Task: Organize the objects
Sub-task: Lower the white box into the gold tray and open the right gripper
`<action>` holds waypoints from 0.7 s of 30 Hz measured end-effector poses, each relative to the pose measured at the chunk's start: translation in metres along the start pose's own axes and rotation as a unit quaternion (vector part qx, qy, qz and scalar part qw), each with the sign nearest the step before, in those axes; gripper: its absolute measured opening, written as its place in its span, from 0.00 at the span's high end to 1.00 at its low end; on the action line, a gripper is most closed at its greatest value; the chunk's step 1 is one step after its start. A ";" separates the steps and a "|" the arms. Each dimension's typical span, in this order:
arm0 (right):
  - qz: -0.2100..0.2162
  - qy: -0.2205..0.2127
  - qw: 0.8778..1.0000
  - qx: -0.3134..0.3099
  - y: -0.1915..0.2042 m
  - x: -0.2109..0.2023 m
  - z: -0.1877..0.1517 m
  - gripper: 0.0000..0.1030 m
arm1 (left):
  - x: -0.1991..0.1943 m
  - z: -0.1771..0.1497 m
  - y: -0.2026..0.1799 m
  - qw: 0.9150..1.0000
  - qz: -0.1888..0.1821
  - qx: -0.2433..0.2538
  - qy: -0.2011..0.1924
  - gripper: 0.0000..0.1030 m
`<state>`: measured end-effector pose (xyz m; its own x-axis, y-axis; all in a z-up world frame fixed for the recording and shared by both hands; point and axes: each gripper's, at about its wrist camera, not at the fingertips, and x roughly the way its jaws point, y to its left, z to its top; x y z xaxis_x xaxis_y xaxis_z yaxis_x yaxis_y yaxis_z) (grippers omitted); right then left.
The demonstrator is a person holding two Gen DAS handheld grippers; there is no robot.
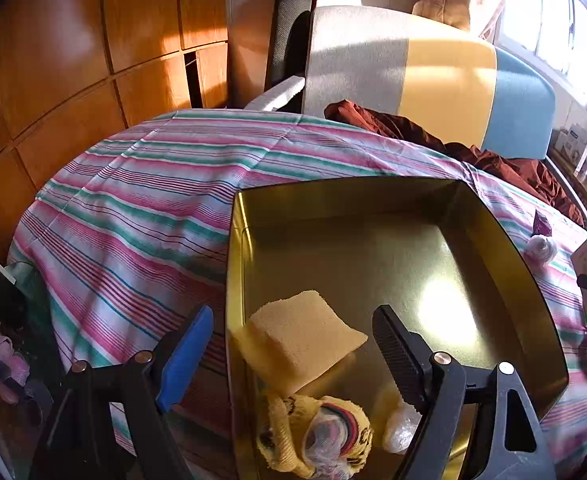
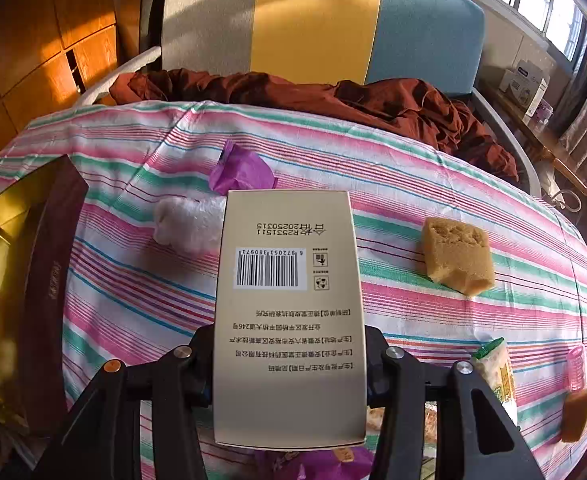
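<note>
My left gripper (image 1: 293, 336) hangs over the gold tin (image 1: 493, 240), jaws spread and pinching nothing; below them lie a yellow sponge sheet (image 1: 305, 336), a yellow striped sock bundle (image 1: 317, 436) and a clear wrapped packet (image 1: 401, 428), all at lower centre inside the tin. Only the right wrist view shows my right gripper (image 2: 289, 360) clamped on a beige carton (image 2: 289, 304), raised above the striped cloth (image 2: 433, 184). Its barcode reads 6 972051 380971, upside down, with R2531511 20250315 above. That view alone shows a sponge block (image 2: 457, 260) at right, a purple wrapper (image 2: 241, 172) and white wad (image 2: 185, 220) past the carton. The tin's dark outer wall (image 2: 53, 280) stands at left; open cloth lies between.
</note>
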<state>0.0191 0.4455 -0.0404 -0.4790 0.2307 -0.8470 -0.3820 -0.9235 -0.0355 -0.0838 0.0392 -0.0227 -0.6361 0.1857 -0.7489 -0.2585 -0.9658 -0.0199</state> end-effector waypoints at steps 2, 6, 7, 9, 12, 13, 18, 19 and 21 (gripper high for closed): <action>0.014 -0.019 1.000 -0.002 0.015 -0.018 0.005 0.51 | -0.007 -0.002 0.008 1.000 0.000 -0.009 -0.008 0.20; 0.065 -0.057 0.996 -0.036 0.074 -0.049 0.023 0.51 | -0.018 -0.009 0.025 0.999 0.003 -0.029 -0.018 0.20; 0.084 -0.060 0.994 -0.045 0.093 -0.054 0.027 0.51 | -0.021 -0.011 0.028 0.999 0.004 -0.032 -0.021 0.20; 0.118 -0.057 0.989 -0.070 0.134 -0.057 0.032 0.51 | -0.026 -0.016 0.035 0.999 0.006 -0.037 -0.025 0.19; 0.150 -0.033 0.982 -0.106 0.194 -0.046 0.032 0.51 | -0.031 -0.023 0.044 0.998 0.005 -0.048 -0.027 0.19; 0.156 -0.021 0.981 -0.115 0.213 -0.037 0.031 0.51 | -0.033 -0.025 0.047 0.998 0.005 -0.051 -0.026 0.19; 0.151 0.042 0.977 -0.142 0.285 0.011 0.019 0.51 | -0.038 -0.035 0.058 0.998 -0.002 -0.059 -0.026 0.17; 0.145 0.053 0.977 -0.147 0.294 0.020 0.015 0.51 | -0.039 -0.037 0.060 0.998 -0.001 -0.062 -0.027 0.17; 0.134 0.071 0.977 -0.152 0.308 0.035 0.010 0.51 | -0.039 -0.039 0.064 0.997 -0.003 -0.067 -0.025 0.16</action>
<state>-0.1227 0.1725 -0.0755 -0.4067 -0.0568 -0.9118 0.0053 -0.9982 0.0598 -0.0473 -0.0370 -0.0210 -0.6703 0.1977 -0.7152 -0.1658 -0.9794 -0.1153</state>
